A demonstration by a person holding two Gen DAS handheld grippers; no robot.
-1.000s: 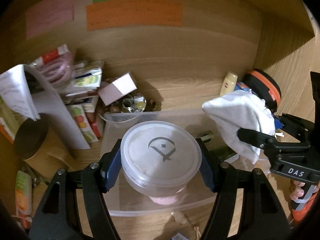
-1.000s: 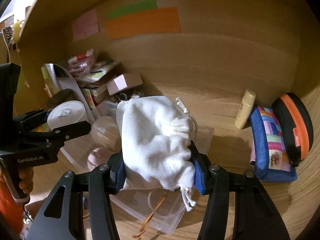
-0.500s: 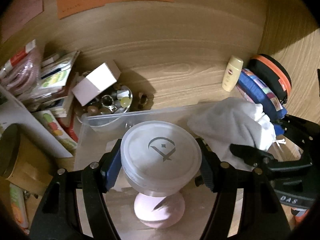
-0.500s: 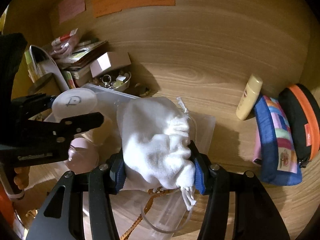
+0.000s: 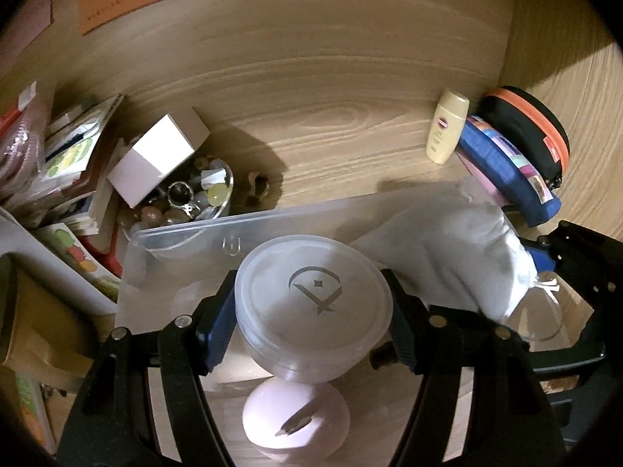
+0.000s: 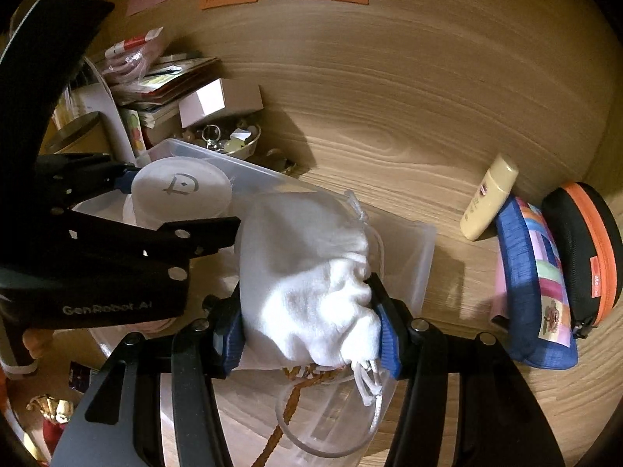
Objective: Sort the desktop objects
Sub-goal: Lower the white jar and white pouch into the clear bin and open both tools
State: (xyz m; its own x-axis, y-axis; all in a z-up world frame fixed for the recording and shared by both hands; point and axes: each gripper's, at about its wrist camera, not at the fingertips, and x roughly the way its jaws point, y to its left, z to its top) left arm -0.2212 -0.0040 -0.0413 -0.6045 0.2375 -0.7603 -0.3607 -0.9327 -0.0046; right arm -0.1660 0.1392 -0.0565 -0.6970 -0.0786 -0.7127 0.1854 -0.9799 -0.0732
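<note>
At the far left a stack of books and packets [image 5: 74, 163] runs off the frame edge, its titles unreadable. Beside it a pale pink box [image 5: 157, 155] leans over a glass bowl of trinkets [image 5: 194, 198], hiding the bowl's back rim; the small pieces inside are too jumbled to name. In front lies a clear plastic bin [image 5: 187, 233] on the wooden counter [image 5: 331, 116]. The left claw [image 5: 311, 319] grips a round lidded tub [image 5: 313, 299] between its blue pads, held above the bin; the tub covers part of a pink rounded thing [image 5: 296, 424] below it, whose shape cannot be made out fully. To the right, the right claw [image 6: 311, 330] is closed tight on a white drawstring pouch [image 6: 307, 268], also over the bin; the pouch hides most of the bin floor, with only a brown cord [image 6: 288, 401] and a clear ring [image 6: 323, 439] showing beneath. Further right a cream bottle [image 6: 488, 202] lies touching a blue patchwork pouch [image 6: 537, 288], which leans against a black case with an orange zip [image 6: 584, 241], partly cut off at the edge
</note>
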